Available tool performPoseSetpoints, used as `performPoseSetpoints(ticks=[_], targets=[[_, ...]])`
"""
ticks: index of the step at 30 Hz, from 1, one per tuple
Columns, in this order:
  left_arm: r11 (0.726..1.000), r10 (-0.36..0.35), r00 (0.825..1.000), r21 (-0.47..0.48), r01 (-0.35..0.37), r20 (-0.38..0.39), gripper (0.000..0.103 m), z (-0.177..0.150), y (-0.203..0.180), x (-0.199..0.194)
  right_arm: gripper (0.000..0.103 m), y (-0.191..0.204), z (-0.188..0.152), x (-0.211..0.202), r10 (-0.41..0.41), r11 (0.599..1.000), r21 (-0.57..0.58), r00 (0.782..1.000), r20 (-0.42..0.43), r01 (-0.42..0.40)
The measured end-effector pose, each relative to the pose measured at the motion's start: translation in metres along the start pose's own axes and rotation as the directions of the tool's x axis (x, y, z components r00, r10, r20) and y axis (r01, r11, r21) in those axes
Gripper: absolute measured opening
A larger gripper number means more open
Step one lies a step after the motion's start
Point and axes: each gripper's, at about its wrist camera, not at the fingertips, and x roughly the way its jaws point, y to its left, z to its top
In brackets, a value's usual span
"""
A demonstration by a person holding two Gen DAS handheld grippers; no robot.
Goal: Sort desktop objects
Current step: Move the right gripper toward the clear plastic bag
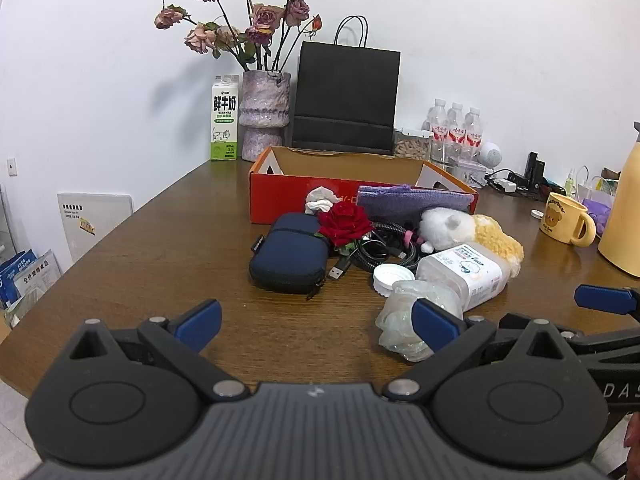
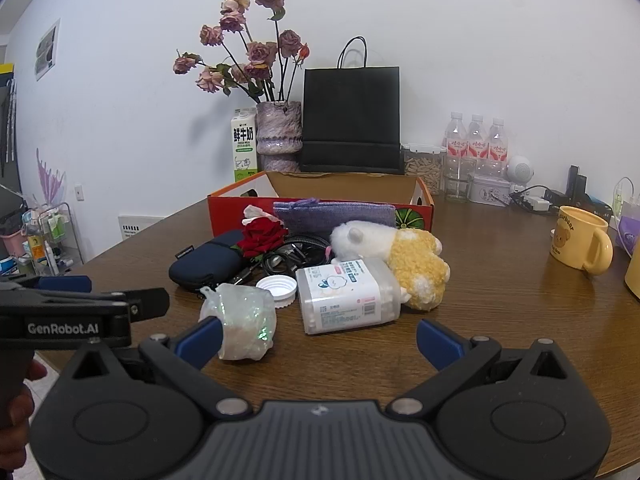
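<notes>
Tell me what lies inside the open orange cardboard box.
Only bare brown inner walls of the orange cardboard box show; its front wall hides the floor, so any contents cannot be seen.

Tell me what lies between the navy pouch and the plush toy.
A red rose and a tangle of black cables lie between the navy pouch and the plush toy, clearest in the right wrist view.

Along the white wall we see a milk carton (image 1: 225, 118) standing upright, touching the left side of a mottled purple vase (image 1: 264, 116) of faded pink roses (image 1: 256, 16). A black paper bag (image 1: 347, 98) stands just right of the vase. Further right we find a clear jar (image 2: 423, 166), three water bottles (image 2: 476, 140) and a white round speaker (image 2: 520, 170). A yellow bear mug (image 2: 582, 238) stands well apart, near the right edge.
</notes>
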Motion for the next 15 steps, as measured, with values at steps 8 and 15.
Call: performPoseSetpoints(ticks=[8,15], targets=[[1.000,0.001,1.000,-0.003,-0.002,-0.010,0.103,-0.0042,0.0008,0.0019,0.103,0.0023,-0.0018,0.0005,0.001,1.000,-0.004,1.000,-0.006,-0.001],[1.000,0.001,1.000,-0.004,-0.001,-0.021,0.103,-0.0044,0.0021,0.0033,0.103,0.0041,-0.0032,0.0017,0.006,1.000,-0.011,1.000,-0.013,-0.006]])
